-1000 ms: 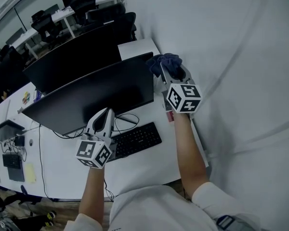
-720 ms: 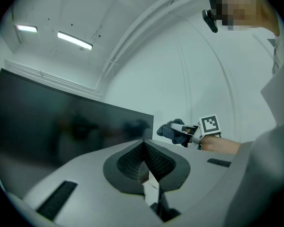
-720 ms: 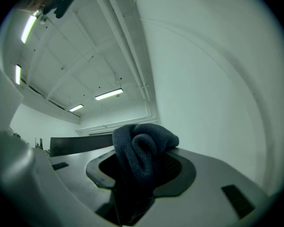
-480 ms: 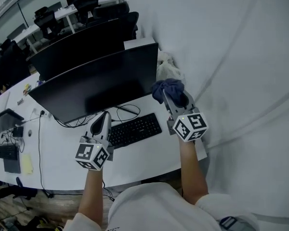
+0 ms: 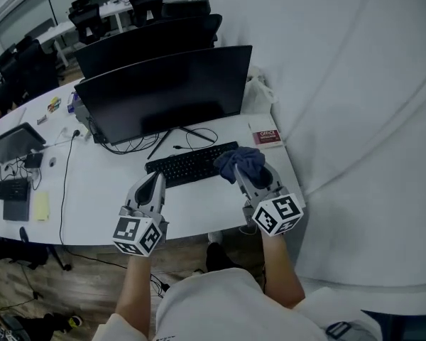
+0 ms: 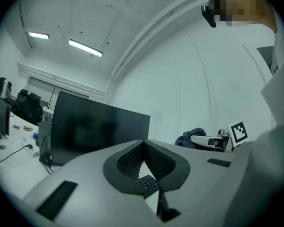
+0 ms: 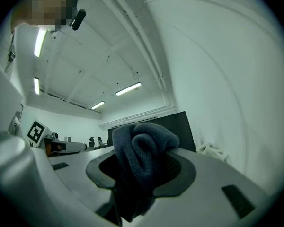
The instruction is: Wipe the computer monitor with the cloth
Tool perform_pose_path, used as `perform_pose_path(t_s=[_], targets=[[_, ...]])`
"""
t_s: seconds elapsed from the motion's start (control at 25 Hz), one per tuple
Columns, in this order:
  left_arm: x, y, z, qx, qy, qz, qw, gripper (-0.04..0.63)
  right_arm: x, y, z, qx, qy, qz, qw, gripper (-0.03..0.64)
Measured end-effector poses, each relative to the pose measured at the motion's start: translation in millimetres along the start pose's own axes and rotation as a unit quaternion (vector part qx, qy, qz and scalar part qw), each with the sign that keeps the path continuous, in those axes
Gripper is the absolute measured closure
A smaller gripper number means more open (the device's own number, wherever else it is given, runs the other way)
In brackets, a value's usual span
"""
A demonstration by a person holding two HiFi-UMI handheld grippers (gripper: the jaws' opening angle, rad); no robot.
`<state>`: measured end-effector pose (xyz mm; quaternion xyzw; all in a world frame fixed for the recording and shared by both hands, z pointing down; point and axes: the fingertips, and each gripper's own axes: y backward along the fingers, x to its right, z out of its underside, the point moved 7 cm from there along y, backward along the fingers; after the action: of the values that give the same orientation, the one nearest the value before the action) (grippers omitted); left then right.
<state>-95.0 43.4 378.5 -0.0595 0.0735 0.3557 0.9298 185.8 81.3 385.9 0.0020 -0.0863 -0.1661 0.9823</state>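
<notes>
A wide black computer monitor [image 5: 167, 91] stands on the white desk [image 5: 92, 204], its screen dark; it also shows in the left gripper view as the monitor [image 6: 97, 131]. My right gripper [image 5: 243, 172] is shut on a bunched dark blue cloth [image 5: 240, 160], held over the right end of the keyboard, well in front of the screen. In the right gripper view the cloth [image 7: 142, 150] bulges out between the jaws. My left gripper [image 5: 154, 183] hovers near the desk's front edge with its jaws closed together and nothing in them; the left gripper [image 6: 143, 148] points toward the monitor.
A black keyboard [image 5: 188, 165] lies in front of the monitor, cables behind it. A red booklet [image 5: 266, 136] and a white crumpled cloth [image 5: 259, 91] sit at the desk's right end. A laptop [image 5: 11, 144], small devices and a yellow note lie at the left. A white wall runs along the right.
The view has pulled back from the monitor. My right gripper with the cloth has come away from the screen's right edge down to above the keyboard. The left gripper stays low by the desk's front.
</notes>
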Motion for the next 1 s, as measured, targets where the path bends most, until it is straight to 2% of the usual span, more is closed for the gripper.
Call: perform_pose_path(t_s=[0.2,0.44,0.72,1.0], targets=[[16.3,67.7,10.2,0.002,0.005,0.005,1.0000,0.584,-55.7,48.3,7.9,-0.008,0.005,-0.012,1.000,0.442],[27.0,117.0,14.3,0.008,0.012,0.002,0.9999,0.584,-93.6,86.3,8.5,-0.013,0.012,-0.030,0.999,0.442],[37.4,133.3,14.5,0.016,0.013,-0.015,0.9997,0.584,-105.0,97.6,7.9,-0.023,0.025,-0.059,0.998,0.443],[60.3,122.4,21.2,0.005,0.014,-0.033,0.9994,0.584,-88.3,102.4,-2.6,-0.032,0.042,-0.083,0.995,0.443]])
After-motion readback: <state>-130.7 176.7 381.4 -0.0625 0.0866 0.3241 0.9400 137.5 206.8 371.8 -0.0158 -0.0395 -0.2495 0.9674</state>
